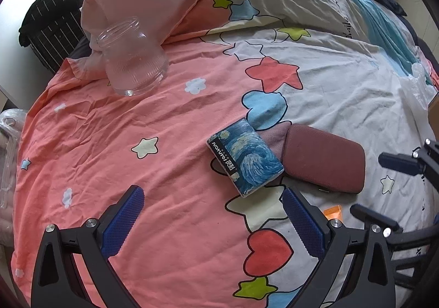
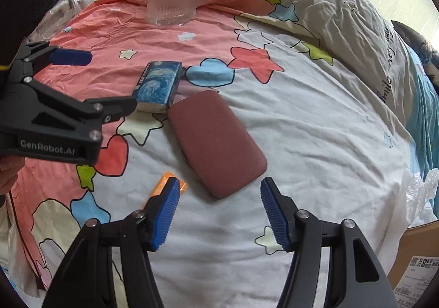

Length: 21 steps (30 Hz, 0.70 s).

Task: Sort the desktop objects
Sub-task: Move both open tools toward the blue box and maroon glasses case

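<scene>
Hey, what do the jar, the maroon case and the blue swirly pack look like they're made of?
The jar: clear, ribbed and shiny, so glass or hard plastic; I cannot tell which. The maroon case: matte woven-looking cover with rounded corners, probably fabric over a firm shell. The blue pack: glossy printed wrap, slightly soft at the edges, likely thin plastic film over tissues.

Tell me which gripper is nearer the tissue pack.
Left. The left gripper is open right beside the tissue pack; the right gripper, also open, hangs farther back by the maroon case.
</scene>
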Each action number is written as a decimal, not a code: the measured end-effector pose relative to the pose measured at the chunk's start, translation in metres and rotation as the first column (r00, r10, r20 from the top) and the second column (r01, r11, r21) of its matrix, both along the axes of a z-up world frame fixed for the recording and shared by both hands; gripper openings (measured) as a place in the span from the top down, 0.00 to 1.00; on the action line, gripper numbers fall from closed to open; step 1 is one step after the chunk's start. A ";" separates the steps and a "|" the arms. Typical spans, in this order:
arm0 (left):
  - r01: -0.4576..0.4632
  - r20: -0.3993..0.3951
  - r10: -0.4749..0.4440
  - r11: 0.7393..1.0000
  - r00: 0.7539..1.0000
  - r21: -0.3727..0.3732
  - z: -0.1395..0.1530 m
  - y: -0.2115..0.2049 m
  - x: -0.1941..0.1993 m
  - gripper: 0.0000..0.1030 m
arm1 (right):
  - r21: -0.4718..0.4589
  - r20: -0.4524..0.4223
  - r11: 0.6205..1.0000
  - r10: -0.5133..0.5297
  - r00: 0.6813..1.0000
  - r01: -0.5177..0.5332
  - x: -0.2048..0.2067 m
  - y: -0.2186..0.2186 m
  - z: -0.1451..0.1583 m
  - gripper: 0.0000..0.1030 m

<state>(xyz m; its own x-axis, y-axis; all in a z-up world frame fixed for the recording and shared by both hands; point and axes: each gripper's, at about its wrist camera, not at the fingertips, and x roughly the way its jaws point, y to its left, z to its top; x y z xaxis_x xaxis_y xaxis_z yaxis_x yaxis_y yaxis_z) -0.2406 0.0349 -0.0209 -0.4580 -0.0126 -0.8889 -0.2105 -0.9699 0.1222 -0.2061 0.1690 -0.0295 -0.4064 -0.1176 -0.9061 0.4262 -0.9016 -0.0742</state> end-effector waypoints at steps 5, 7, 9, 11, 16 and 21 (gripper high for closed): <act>0.038 -0.008 -0.038 0.999 0.999 -0.025 -0.003 0.009 0.005 0.00 | 0.005 0.021 1.000 0.007 1.000 -0.007 -0.019 0.002 -0.009 0.44; 0.040 -0.008 -0.040 0.999 0.999 -0.028 -0.004 0.011 0.004 0.00 | -0.001 0.028 1.000 0.020 0.999 -0.020 -0.025 0.000 -0.012 0.44; 0.034 0.002 -0.034 0.999 0.999 -0.023 -0.007 0.011 0.001 0.00 | -0.009 0.029 0.999 0.034 0.999 -0.034 -0.027 -0.002 -0.012 0.44; 0.034 0.007 -0.034 0.999 0.999 -0.030 -0.010 0.011 0.000 0.00 | -0.016 0.032 0.999 0.051 0.998 -0.051 -0.028 -0.005 -0.013 0.44; 0.045 0.009 -0.045 0.998 0.999 -0.039 -0.013 0.012 0.001 0.00 | -0.009 0.038 0.996 0.094 0.995 -0.094 -0.029 -0.011 -0.014 0.44; 0.057 -0.003 -0.057 0.997 0.998 -0.052 -0.012 0.013 0.004 0.00 | 0.024 0.033 0.989 0.148 0.988 -0.149 -0.030 -0.017 -0.014 0.43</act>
